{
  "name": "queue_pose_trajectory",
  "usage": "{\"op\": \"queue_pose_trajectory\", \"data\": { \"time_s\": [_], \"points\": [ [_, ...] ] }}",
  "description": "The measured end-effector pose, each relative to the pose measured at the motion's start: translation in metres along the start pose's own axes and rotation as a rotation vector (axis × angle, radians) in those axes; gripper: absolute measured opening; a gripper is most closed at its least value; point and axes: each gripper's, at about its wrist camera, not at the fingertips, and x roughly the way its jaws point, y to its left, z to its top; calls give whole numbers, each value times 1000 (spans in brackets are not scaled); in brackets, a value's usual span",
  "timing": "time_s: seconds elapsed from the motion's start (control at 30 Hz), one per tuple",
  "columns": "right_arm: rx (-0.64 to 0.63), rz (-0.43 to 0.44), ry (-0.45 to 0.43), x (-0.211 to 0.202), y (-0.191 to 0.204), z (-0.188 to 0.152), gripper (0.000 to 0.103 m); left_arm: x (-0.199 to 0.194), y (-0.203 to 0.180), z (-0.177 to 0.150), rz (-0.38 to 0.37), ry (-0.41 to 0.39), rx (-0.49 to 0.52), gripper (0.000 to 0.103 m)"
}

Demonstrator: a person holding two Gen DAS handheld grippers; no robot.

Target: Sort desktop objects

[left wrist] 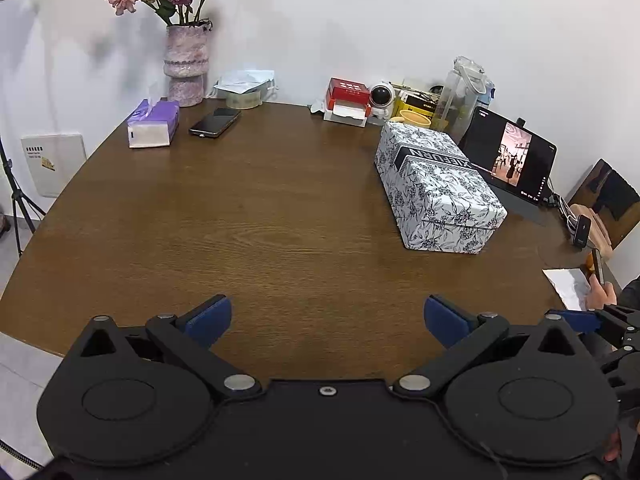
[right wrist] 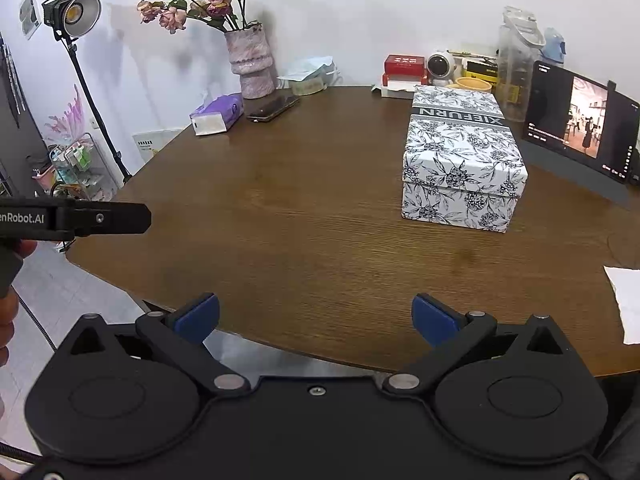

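Left wrist view shows the left hand-held gripper [left wrist: 326, 320] hanging over the near edge of the desk [left wrist: 280, 220], its blue pads spread wide with nothing between them. The right wrist view shows the right hand-held gripper [right wrist: 316, 318] the same way: jaws wide apart, empty, above the desk's near rim.

Taking the floral box [left wrist: 438, 188] as the landmark, its lid is on and it sits right of the desk's centre. Far to its left, by the wall, lie one purple tissue pack [left wrist: 154, 123] and one black phone [left wrist: 215, 122], the phone between the pack and the box. Behind those stands one vase of roses [left wrist: 186, 66]. Just behind the box sits a cluster: one red box [left wrist: 347, 92], one small white robot figure [left wrist: 382, 98] and one clear bottle [left wrist: 466, 92]. One tablet [left wrist: 510, 158] leans just to the box's right. A white paper [left wrist: 570, 286] lies nearer than the box, on its right.

By my judgement, sorting has not begun; this is the approach step, and no item has been picked out. The next move calls for a long forward reach. The phone lies flat, so a grip would have to catch its thin edges; the tissue pack looks soft and easier to pinch.
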Motion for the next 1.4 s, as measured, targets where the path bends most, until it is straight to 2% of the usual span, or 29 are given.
{"op": "queue_pose_trajectory", "data": {
  "time_s": [0.77, 1.4],
  "points": [
    [7, -3, -4, 1, -1, -1, 103, 0, -3, -1, 5, 6, 6, 103],
    [17, -24, -45, -2, -8, 1, 103, 3, -8, -5, 5, 14, 22, 103]
  ]
}}
